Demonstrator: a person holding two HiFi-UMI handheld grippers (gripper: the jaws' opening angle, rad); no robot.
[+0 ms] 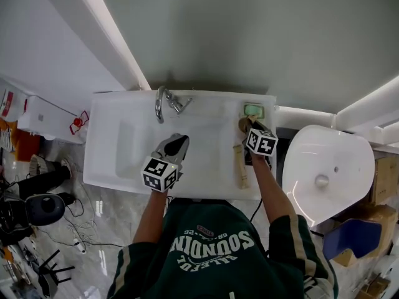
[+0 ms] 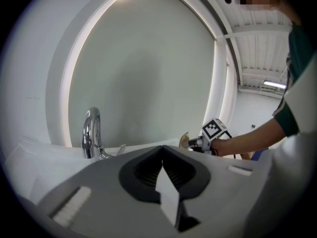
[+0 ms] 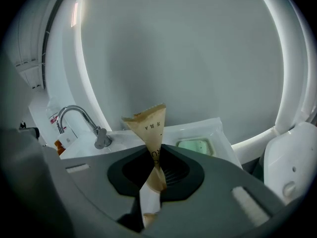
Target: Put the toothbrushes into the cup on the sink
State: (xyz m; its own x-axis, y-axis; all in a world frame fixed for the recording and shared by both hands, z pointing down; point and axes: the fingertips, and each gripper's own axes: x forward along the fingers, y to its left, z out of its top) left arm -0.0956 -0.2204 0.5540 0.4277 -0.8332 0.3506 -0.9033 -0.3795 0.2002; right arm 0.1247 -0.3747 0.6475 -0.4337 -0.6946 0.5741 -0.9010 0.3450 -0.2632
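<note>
1. Right gripper (image 3: 157, 165) clenched on a paper-wrapped toothbrush (image 3: 148, 128), pads pressed on the brown wrapper's narrow lower part.
2. Wrapper standing roughly upright between the jaws, flared open end on top, dark print on its face too small to read.
3. From the head view: this gripper held above the right rear corner of the sink (image 1: 106, 142), just in front of the green soap dish (image 1: 254, 110), with the wrapper's tan end poking out past the jaws toward the wall.
4. Second wrapped toothbrush (image 1: 240, 166) flat on the sink's right rim, lengthwise front to back, just beside the right forearm and apart from both grippers.
5. Left gripper (image 2: 162, 163) closed with nothing in it, the two dark ribbed pads meeting along a single line.
6. Left gripper positioned over the front of the basin, nearer the person, pointed toward the chrome faucet (image 1: 163, 103) at the rear middle of the sink.
7. In the left gripper view, the right gripper visible off to the right, marker cube up, tan wrapper end at its tip.
8. Cup not identifiable with certainty in any view.
9. White toilet (image 1: 324, 167) to the right of the sink, well apart from the grippers.
10. Dark green sweatshirt (image 1: 212, 248) at the bottom of the head view, both forearms bare and reaching forward.
</note>
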